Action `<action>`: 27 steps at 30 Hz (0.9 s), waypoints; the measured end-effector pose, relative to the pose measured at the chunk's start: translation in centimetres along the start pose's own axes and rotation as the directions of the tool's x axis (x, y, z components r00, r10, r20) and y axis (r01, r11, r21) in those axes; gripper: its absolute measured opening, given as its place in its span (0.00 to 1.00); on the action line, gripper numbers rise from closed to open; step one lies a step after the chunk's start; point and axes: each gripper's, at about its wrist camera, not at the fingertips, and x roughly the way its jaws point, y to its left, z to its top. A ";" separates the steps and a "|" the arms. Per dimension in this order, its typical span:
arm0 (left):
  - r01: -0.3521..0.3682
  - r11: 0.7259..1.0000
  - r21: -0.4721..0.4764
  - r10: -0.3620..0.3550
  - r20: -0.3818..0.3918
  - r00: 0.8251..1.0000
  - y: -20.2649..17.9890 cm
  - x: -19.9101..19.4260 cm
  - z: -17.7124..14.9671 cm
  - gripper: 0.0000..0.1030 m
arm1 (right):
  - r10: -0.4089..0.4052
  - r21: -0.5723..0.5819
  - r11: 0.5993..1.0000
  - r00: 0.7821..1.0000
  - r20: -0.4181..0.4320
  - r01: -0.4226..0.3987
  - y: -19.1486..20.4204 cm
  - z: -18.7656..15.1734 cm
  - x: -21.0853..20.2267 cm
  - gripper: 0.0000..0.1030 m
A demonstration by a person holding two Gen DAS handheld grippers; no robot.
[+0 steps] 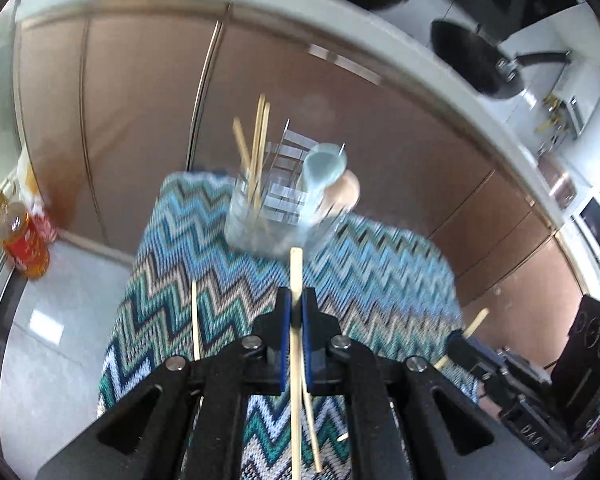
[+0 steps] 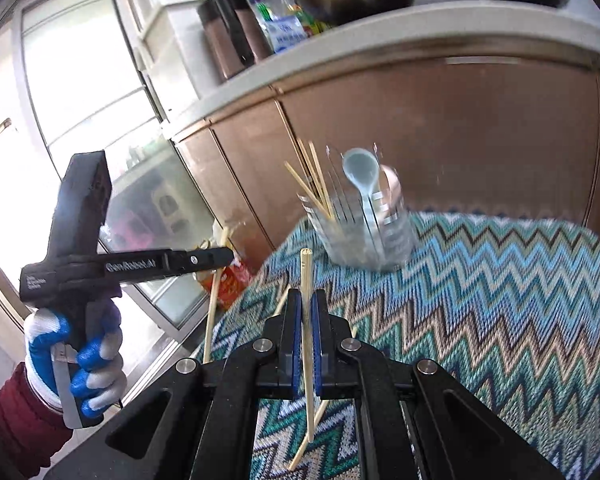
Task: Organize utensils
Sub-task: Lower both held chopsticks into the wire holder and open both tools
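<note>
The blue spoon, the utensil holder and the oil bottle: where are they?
blue spoon [image 2: 360,168], right wrist view, on its bowl.
utensil holder [image 2: 364,240], right wrist view, on its clear wall.
oil bottle [image 1: 22,240], left wrist view, on its label.

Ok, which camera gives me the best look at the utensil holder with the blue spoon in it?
The right wrist view. There the utensil holder is sharper, with the blue spoon and the chopsticks standing in it clearly outlined. The left wrist view also shows the holder whole and near centre, but smeared by motion blur.
</note>
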 end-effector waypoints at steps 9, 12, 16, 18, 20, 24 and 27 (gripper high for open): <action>0.004 1.000 -0.004 -0.003 0.249 0.969 -1.4 -3.7 7.0 0.04 | 0.027 -0.079 0.997 0.991 0.132 -0.017 1.3 6.8 0.4 0.05; -0.004 1.000 -0.023 0.012 0.366 0.931 -1.6 -4.3 10.1 0.04 | 0.037 -0.108 0.994 0.978 0.203 -0.015 1.8 10.5 1.1 0.05; -0.041 0.997 -0.063 0.067 0.506 0.860 -1.3 -2.9 13.2 0.04 | 0.051 -0.155 0.988 0.960 0.277 -0.007 2.1 15.2 3.7 0.05; -0.057 0.995 -0.084 0.093 0.544 0.834 -1.1 -1.6 14.2 0.04 | 0.051 -0.184 0.983 0.955 0.293 0.004 2.2 17.0 5.2 0.05; -0.086 0.991 -0.102 0.129 0.582 0.803 -0.7 0.2 15.0 0.05 | 0.044 -0.207 0.978 0.954 0.295 0.018 2.1 18.2 7.2 0.05; -0.098 0.985 -0.145 0.164 0.576 0.800 0.9 4.6 15.9 0.05 | 0.014 -0.230 0.972 0.962 0.274 0.051 0.6 18.8 10.9 0.05; -0.100 0.981 -0.164 0.175 0.546 0.819 2.0 7.7 15.8 0.05 | -0.006 -0.237 0.969 0.968 0.251 0.067 -0.4 18.0 13.0 0.05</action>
